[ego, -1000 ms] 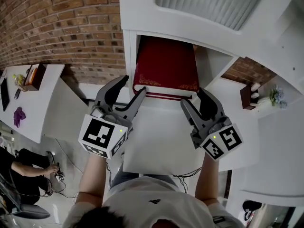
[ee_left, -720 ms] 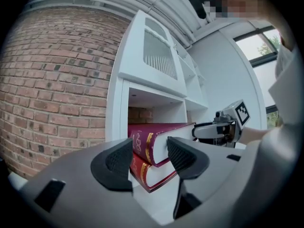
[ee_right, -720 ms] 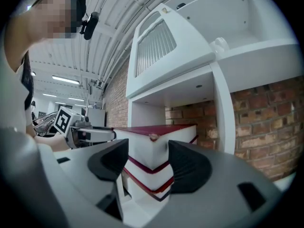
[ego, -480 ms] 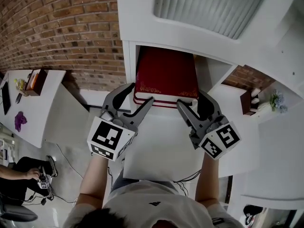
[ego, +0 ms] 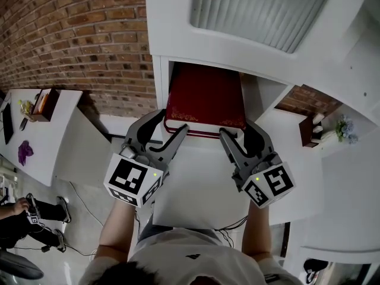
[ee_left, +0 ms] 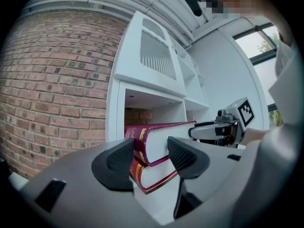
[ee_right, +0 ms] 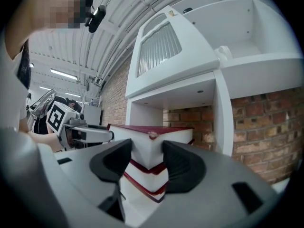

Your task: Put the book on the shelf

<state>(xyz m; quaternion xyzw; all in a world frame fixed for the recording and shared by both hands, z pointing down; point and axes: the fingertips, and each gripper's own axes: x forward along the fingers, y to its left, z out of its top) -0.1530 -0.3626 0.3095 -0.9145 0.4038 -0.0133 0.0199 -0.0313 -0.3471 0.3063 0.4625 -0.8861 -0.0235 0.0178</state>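
Book: dark red cover, smooth with a faint sheen, gilt tooling along the border, page edges matt white paper; shelf: smooth white board with a satin, painted look; brick wall: rough, matt, pale mortar joints.

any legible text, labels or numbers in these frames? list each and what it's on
None readable as words or numbers.
upper book spine: gilt marks, too blurred to read.
lower book spine: gilt marks, too blurred to read.
left marker cube: black-and-white square code, no letters or digits.
right marker cube: black-and-white square code, no letters or digits.
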